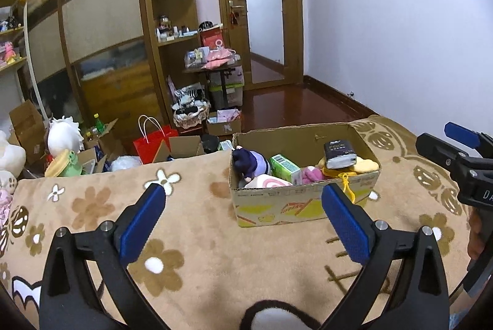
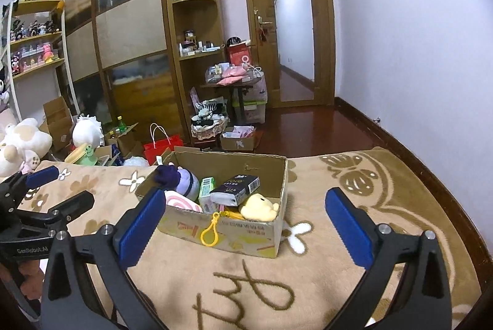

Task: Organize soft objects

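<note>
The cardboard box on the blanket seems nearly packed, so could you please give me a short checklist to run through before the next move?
1. Left gripper empty with jaws spread: ok.
2. Right gripper empty with jaws spread: ok.
3. Cardboard box upright on the blanket, top open: ok.
4. Contents inside the walls: not ok; the yellow clip hangs over the front edge.
5. Only soft things inside: not ok; a green carton and a black pack lie among the purple plush and yellow plush.
6. Soft things still lying loose on the blanket near the box: cannot tell; none shows in either view.
</note>
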`<state>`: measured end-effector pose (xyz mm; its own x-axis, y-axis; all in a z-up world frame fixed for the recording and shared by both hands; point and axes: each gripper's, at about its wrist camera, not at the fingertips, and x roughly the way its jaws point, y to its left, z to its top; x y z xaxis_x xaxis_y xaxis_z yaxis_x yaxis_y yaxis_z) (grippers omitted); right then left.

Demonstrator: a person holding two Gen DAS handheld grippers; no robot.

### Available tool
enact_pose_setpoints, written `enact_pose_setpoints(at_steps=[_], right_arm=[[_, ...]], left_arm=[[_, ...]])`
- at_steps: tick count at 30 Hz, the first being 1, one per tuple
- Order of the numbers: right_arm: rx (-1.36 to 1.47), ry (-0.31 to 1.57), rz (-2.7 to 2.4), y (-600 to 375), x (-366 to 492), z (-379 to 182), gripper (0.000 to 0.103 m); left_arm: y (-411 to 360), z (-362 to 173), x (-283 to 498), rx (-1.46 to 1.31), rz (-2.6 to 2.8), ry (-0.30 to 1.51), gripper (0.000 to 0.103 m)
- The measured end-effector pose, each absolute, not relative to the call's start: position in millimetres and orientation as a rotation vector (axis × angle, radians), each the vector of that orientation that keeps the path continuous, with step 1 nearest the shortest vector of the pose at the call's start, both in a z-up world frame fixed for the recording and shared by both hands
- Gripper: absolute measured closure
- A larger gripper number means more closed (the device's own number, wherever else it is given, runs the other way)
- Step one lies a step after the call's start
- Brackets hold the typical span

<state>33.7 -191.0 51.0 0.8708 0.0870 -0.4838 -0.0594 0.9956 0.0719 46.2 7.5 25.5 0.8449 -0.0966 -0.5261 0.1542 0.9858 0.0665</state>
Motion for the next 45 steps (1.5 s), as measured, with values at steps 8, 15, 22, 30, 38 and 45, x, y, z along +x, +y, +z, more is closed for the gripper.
enact_pose_setpoints(at_steps=[8,15,22,30,38,45], right_arm=[[0.045,0.496,0.063,-193,12,49,0.000],[0.075,0.500,0.043,-204,5,37,0.000],[0.081,0.481,0.036,-209,2,29,0.000],[0.091,0.474,0.041,-212,4,23,0.000],[0.085,0.480,0.042,-214,8,17,0.000],[0.083,0.482,0.046,-212,11,13,0.000]], left_arm=[[15,33,19,0.103,-0.092,0.500,0.002],[16,33,16,0.107,-0.081,0.476,0.003],[12,28,19,0.134,-0.077,0.475,0.003],[10,25,25,0.139,-0.080,0.477,0.003],[11,24,27,0.135,-0.079,0.480,0.002],[13,22,28,0.134,-0.063,0.472,0.003]])
